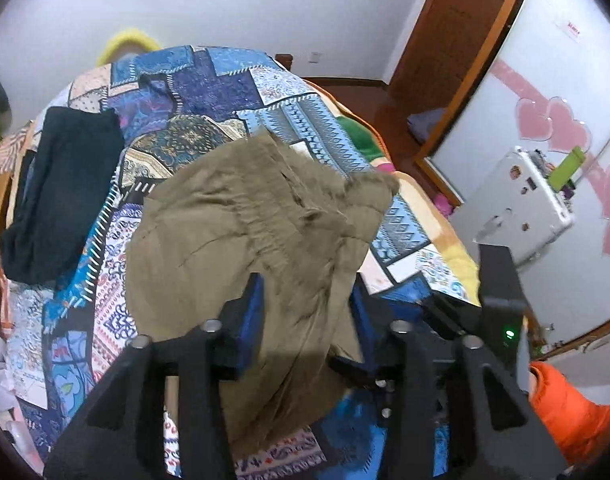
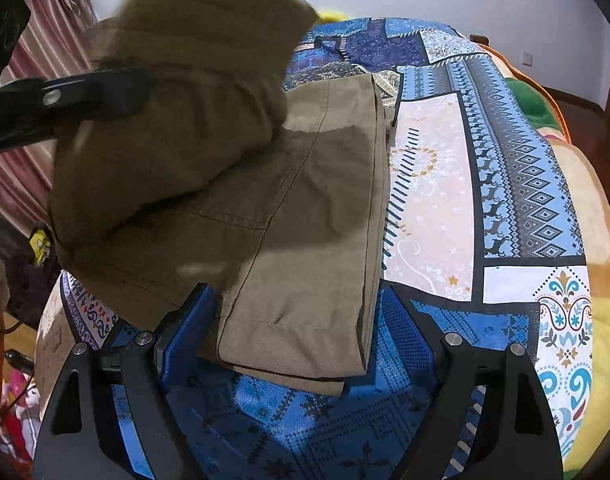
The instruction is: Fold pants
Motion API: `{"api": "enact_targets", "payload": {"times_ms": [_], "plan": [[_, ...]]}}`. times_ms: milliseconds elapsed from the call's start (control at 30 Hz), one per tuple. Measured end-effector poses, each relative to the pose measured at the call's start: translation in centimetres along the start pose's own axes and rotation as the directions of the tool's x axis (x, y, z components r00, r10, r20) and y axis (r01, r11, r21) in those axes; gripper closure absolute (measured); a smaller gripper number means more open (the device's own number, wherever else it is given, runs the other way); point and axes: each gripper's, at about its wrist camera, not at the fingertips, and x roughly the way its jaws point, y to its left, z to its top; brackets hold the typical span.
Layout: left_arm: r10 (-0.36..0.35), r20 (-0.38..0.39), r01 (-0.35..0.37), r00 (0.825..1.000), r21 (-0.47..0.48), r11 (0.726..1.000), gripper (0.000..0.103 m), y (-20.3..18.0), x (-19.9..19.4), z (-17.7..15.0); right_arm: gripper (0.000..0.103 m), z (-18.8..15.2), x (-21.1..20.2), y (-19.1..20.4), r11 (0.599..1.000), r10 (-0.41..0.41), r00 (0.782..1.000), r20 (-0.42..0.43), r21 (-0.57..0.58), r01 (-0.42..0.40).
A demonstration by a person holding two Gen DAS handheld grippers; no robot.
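Khaki pants lie partly on the patterned bed cover. My left gripper has khaki cloth bunched between its blue pads and holds that part lifted; it shows in the right wrist view as a black arm gripping the raised cloth. In the right wrist view the pants' leg ends lie flat on the cover. My right gripper is open, its pads either side of the hem, low over the bed.
Dark folded clothing lies on the bed's left side. A white box and an orange garment are to the right, off the bed. A wooden door frame stands at the back right.
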Motion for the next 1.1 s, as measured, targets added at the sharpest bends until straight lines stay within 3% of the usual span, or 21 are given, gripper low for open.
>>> {"api": "enact_targets", "payload": {"times_ms": [167,367,600,867,933,1033,1100], "plan": [[0.121,0.104,-0.122,0.987,0.006,0.993,0.024,1.0,-2.2,0.6,0.020,0.0,0.0,0.1,1.000,-0.009,1.000,-0.001,-0.007,0.009],[0.245,0.105,-0.246,0.964,-0.004,0.969,0.018,4.6,-1.6,3.3,0.020,-0.3,-0.3,0.1,1.000,-0.005,1.000,0.001,-0.002,0.005],[0.310,-0.030,-0.310,0.950,0.012,0.951,0.016,9.4,4.6,6.7,0.020,-0.9,-1.7,0.1,1.000,-0.008,1.000,0.009,-0.016,0.008],[0.361,-0.171,-0.353,0.917,0.078,0.932,0.016,11.9,13.2,9.6,0.020,-1.3,-3.8,-2.4,0.994,-0.092,0.994,0.051,0.058,0.089],[0.385,-0.217,-0.370,0.897,0.108,0.923,0.016,12.1,15.7,9.2,0.020,-1.4,-4.0,-2.9,0.991,-0.108,0.993,0.056,0.084,0.103],[0.434,-0.296,-0.402,0.851,0.164,0.901,0.015,12.4,18.9,7.8,0.020,-1.6,-4.4,-3.8,0.985,-0.134,0.989,0.061,0.118,0.126],[0.454,-0.281,-0.417,0.845,0.184,0.890,0.011,12.1,19.0,6.8,0.020,-1.6,-4.8,-4.2,0.982,-0.144,0.987,0.067,0.132,0.134]]}}
